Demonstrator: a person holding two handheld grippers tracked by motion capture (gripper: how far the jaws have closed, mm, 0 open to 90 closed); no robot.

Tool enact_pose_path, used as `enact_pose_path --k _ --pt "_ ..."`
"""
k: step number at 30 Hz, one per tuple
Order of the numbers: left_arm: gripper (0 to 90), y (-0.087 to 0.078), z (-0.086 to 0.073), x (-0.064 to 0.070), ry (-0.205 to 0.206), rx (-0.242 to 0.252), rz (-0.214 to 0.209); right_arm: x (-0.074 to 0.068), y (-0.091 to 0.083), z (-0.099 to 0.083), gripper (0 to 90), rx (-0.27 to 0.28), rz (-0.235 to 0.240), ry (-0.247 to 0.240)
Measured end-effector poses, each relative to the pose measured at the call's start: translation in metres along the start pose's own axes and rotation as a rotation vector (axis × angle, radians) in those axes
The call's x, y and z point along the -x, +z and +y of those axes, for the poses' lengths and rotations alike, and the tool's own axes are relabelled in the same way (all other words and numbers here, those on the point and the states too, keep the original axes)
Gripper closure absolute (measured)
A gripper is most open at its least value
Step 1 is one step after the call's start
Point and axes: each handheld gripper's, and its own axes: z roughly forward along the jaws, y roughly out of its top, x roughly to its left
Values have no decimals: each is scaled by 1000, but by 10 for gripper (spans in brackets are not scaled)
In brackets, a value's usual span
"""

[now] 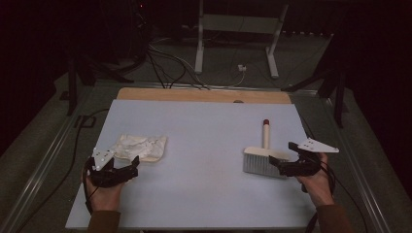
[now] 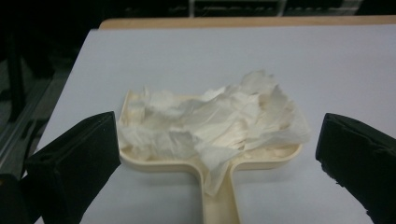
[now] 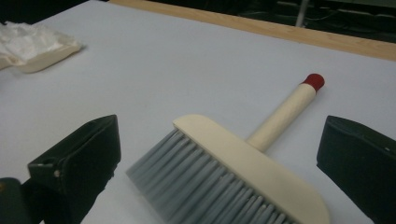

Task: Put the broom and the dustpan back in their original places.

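1. My left gripper (image 1: 127, 171) sat low over the near left part of the counter (image 1: 204, 131), its fingers (image 2: 70, 163) spread wide and holding nothing
2. Between those fingers, in the left gripper view, lay a cream dustpan (image 2: 154, 163) with its handle pointing back toward me
3. The dustpan was heaped with crumpled white paper (image 2: 219, 123), one scrap hanging over the rim onto the handle
4. In the high view the dustpan (image 1: 156, 156) rested flat on the counter just ahead of my left gripper, close to it but not gripped
5. My right gripper (image 1: 287, 160) was at the near right side, fingers (image 3: 79, 163) also wide apart and empty
6. A hand brush (image 3: 252, 163) lay between them in the right gripper view: cream head, grey bristles toward me, cream handle with a red tip pointing away
7. In the high view the brush (image 1: 262, 158) lay flat on the counter, its bristle head just beside my right fingers; whether they touched it I could not tell
8. The dustpan and the brush lay well apart, on opposite sides of the counter
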Motion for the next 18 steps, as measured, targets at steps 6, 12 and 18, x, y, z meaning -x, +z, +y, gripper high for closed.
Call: enact_pose_path --k 6,12,18 --pt "7 -5 0 1 58 46 -91 -16 4 -14 0 26 -43 24" --pt "8 -8 3 0 86 72 -167 -24 4 -22 0 68 -101 36" --pt "8 -9 2 -1 95 96 -198 -31 3 -29 0 76 -119 40"
